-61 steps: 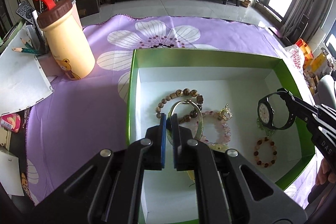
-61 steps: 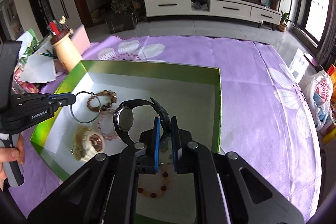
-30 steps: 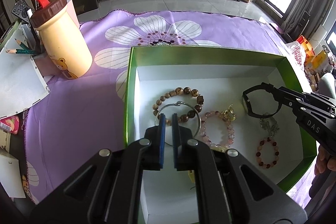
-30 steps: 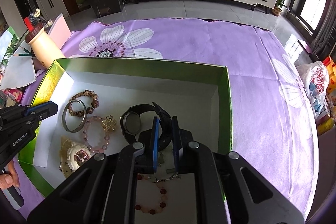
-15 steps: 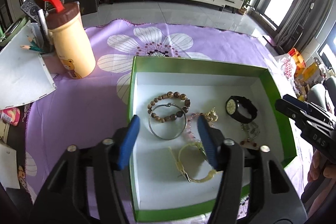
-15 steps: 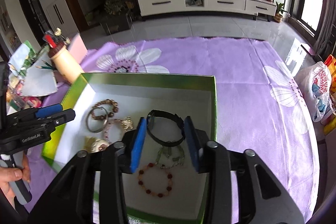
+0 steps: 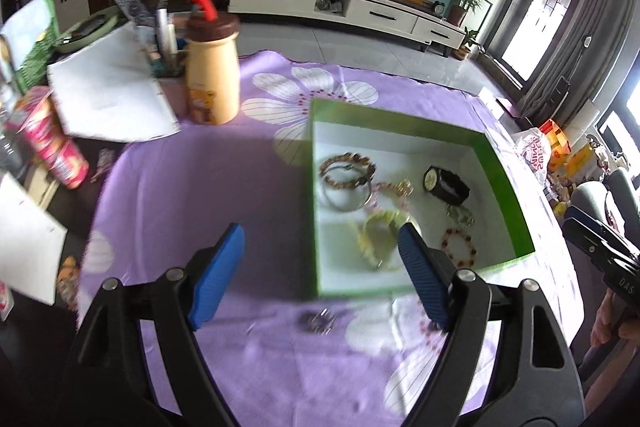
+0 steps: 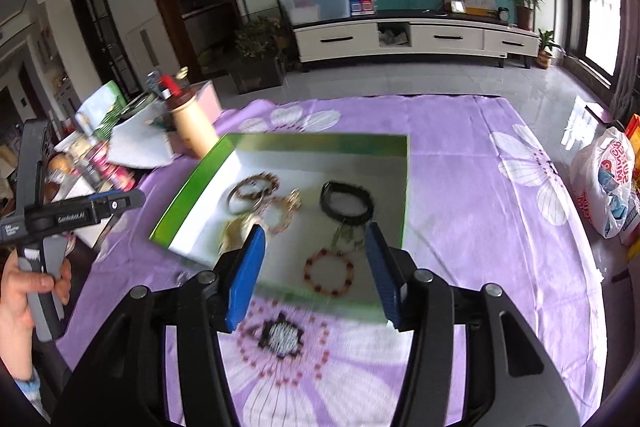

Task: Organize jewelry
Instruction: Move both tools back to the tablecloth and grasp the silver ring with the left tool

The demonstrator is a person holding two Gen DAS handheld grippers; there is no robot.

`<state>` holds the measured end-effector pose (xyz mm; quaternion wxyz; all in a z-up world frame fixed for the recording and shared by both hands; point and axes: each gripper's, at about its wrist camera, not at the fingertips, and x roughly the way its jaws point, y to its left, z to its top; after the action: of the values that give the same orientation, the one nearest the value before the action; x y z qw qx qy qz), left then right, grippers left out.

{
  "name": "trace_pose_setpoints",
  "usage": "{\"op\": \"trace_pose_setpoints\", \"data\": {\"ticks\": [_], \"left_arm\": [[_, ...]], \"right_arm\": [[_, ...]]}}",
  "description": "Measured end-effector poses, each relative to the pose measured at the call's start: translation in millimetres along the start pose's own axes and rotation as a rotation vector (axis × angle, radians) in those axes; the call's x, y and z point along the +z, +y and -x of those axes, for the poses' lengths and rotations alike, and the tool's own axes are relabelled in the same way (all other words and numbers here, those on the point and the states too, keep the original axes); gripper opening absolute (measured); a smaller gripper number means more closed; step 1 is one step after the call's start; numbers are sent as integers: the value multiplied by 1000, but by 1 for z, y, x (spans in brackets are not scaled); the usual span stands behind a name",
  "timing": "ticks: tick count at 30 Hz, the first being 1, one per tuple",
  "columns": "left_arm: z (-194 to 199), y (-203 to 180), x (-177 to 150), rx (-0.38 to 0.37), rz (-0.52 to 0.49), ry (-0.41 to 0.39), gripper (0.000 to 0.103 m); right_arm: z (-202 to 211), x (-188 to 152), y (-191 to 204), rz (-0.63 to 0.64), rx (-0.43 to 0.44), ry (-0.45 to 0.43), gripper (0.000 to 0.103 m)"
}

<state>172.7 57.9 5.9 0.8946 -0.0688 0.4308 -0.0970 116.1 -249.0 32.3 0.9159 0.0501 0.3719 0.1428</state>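
Both tools, left tool [image 7: 320, 259] and right tool [image 8: 314, 263], are held spread and empty, while a small ring [image 7: 319, 321] is seen nearest the left tool, outside the green box [image 7: 316, 227].

Beyond the spread jaws, a green box [image 8: 405, 187] holds a black watch [image 8: 346, 205], beaded bracelets [image 8: 329, 273] and a bangle [image 7: 344, 193].

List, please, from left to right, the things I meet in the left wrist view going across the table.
Pink can → white paper → cream bottle → silver bangle → black watch → green box far wall.
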Motion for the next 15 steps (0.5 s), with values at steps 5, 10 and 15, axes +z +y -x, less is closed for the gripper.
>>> {"op": "trace_pose_setpoints", "data": {"ticks": [5, 10, 15], "left_arm": [[12, 8, -30, 6, -11, 6, 82], [4, 3, -68, -3, -63, 38, 83], [-13, -7, -99, -11, -99, 70, 83]], "right_arm": [[4, -28, 15, 34, 35, 39, 53], [-11, -67, 33, 85, 57, 104, 53], [-34, -99, 47, 116, 65, 149, 53]]}}
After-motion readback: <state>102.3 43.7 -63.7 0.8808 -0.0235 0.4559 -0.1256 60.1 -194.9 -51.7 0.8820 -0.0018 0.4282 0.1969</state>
